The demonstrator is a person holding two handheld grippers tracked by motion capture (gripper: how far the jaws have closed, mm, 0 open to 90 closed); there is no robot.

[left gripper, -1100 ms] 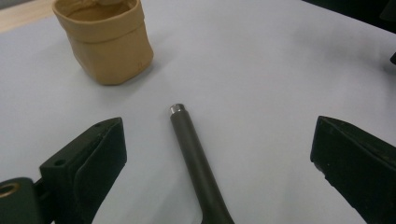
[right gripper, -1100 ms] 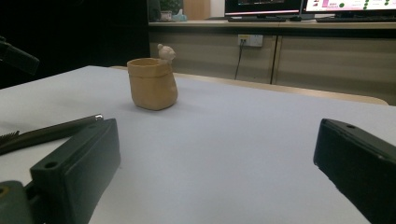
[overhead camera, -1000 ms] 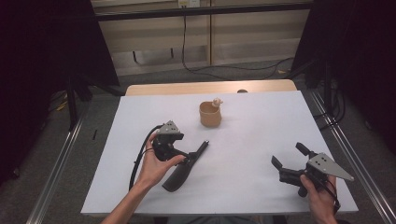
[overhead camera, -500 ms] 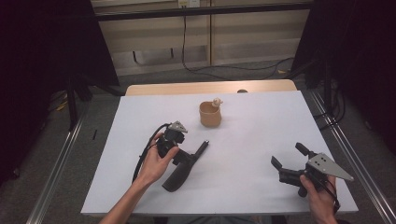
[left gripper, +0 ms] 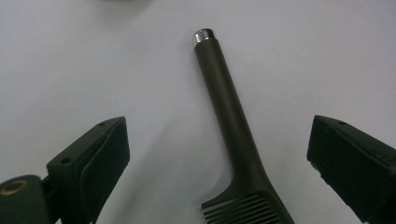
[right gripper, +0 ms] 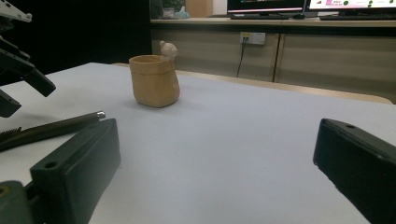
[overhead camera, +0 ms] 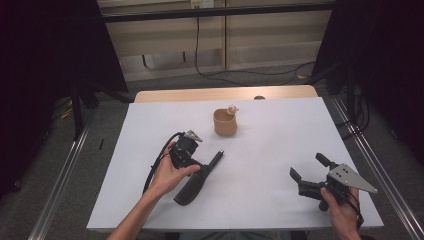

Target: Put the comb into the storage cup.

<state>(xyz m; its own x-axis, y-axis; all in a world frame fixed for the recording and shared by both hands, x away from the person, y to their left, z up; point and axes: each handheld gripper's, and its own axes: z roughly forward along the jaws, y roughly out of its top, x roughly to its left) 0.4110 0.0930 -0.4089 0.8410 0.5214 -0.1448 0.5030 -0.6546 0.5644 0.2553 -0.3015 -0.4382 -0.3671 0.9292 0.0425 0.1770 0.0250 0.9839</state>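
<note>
Hovering low over the white worktop [overhead camera: 280, 150], the left gripper [left gripper: 219, 154] stands with its jaws spread wide on either side of a dark brush [left gripper: 233, 135], neither jaw touching it. In the left gripper view the brush's slim handle runs straight ahead between the jaws, away from the gripper, ending in a small silver cap; the ribbed head lies nearest the camera, at the bottom edge. The long axis therefore lies along the gripper's own line of sight, not across it, so a closing of the jaws would, by the look of it, pinch the handle from its two flanks just above the head.

From the high view, the left gripper [overhead camera: 192, 159] sits at the brush [overhead camera: 197, 177], whose handle points up and to the right, towards a tan cup [overhead camera: 225, 122] standing well apart near the far middle of the worktop. A small figure perches on the cup's rim.

The right gripper [overhead camera: 306, 176] rests low near the worktop's near right corner, jaws also apart and holding nothing. Its own view looks across the surface to the cup [right gripper: 154, 80], with the brush handle [right gripper: 56, 127] at the left. The left hand is plainly the nearer to the brush; the right lies well away from it.
</note>
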